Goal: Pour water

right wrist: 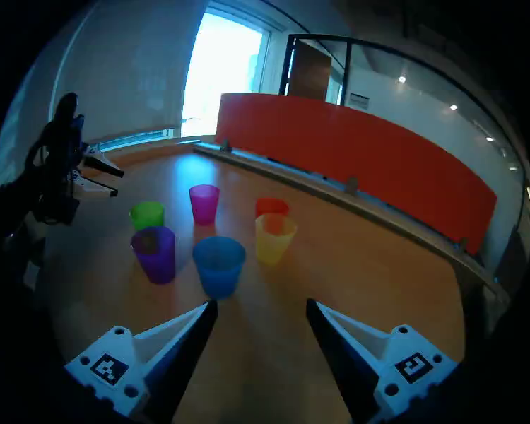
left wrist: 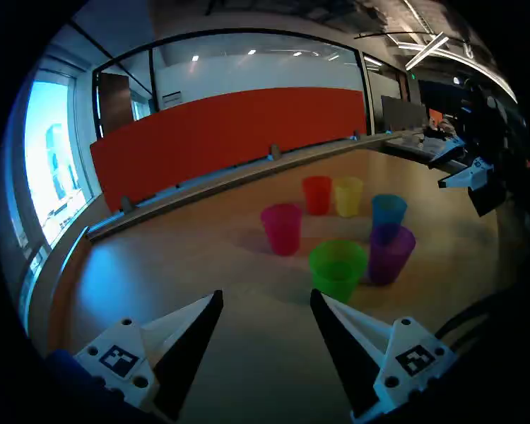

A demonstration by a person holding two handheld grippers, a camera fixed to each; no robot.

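Several plastic cups stand upright in a cluster on the wooden table [left wrist: 215,261]. In the left gripper view the green cup [left wrist: 337,269] is nearest, then purple [left wrist: 390,253], pink [left wrist: 282,228], blue [left wrist: 389,210], red [left wrist: 317,194] and yellow [left wrist: 348,196]. My left gripper [left wrist: 265,300] is open just short of the green cup, holding nothing. In the right gripper view the blue cup [right wrist: 219,266] is closest, with purple [right wrist: 155,254], yellow [right wrist: 274,238], green [right wrist: 147,214], pink [right wrist: 204,203] and red [right wrist: 271,207] around it. My right gripper [right wrist: 261,307] is open in front of the blue cup, empty.
A red partition [left wrist: 230,134] with a metal rail runs along the table's far edge. Bright windows [right wrist: 222,71] lie beyond. The other gripper [left wrist: 466,177] shows at the far right of the left gripper view, and a hand-held gripper [right wrist: 88,169] at the left of the right gripper view.
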